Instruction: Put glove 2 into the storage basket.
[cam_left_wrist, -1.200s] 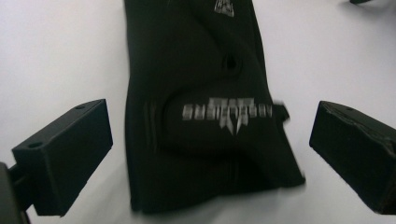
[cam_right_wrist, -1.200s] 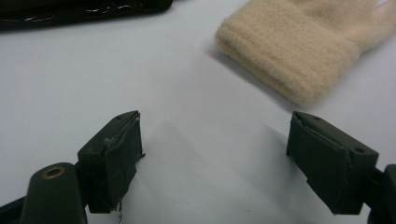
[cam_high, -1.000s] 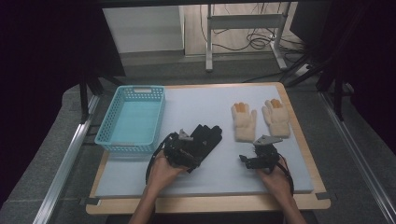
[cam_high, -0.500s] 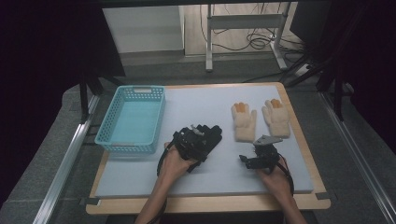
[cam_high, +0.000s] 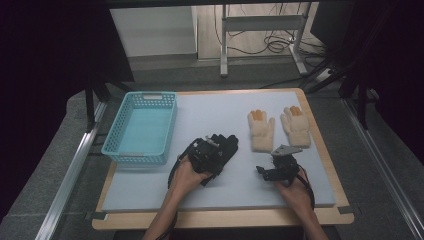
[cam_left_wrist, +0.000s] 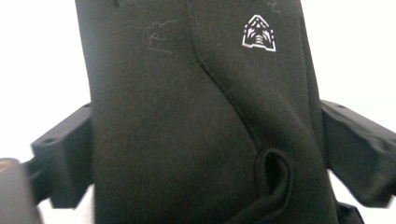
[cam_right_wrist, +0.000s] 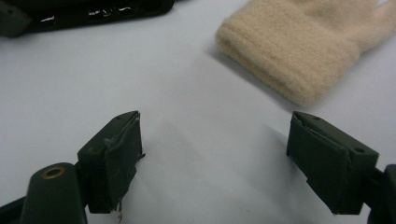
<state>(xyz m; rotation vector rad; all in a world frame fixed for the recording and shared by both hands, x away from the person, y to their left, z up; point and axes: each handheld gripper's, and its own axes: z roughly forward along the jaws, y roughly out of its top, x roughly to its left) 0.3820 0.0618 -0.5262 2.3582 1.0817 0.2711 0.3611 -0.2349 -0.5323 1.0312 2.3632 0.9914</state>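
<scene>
A black glove (cam_high: 224, 146) is lying flat on the pale blue surface (cam_high: 210, 117), near the middle and just right of the light blue basket (cam_high: 141, 127), with its fingers pointing away from the person. In the left gripper view the black glove (cam_left_wrist: 201, 116) is showing as smooth dark fabric with a curved stitched seam running down it, a small ribbed loop near the bottom, and a few pale threads clinging to it. A small white emblem (cam_left_wrist: 258, 32), shaped like a shield with stripes inside, is printed near the top; no readable lettering is appearing with it. The left gripper (cam_high: 207, 155) is reaching over the cuff end of the glove, held from behind by the left hand (cam_high: 187, 175), whose forearm is coming in from the bottom edge. Its jaws are standing on either side of the glove with the fabric between them, and they have just been closing; the pads are not yet visibly pressing on it. The right gripper (cam_high: 272, 171) is sitting low over the surface in the right hand (cam_high: 292, 190), angled towards the middle. In the right gripper view its jaws are standing wide apart over bare surface, gripping nothing, with the cuff of a cream knitted glove (cam_right_wrist: 308, 46) lying just beyond them. That glove (cam_high: 261, 130) and a second cream glove (cam_high: 296, 125) are lying side by side, orange-tipped fingers pointing away.
</scene>
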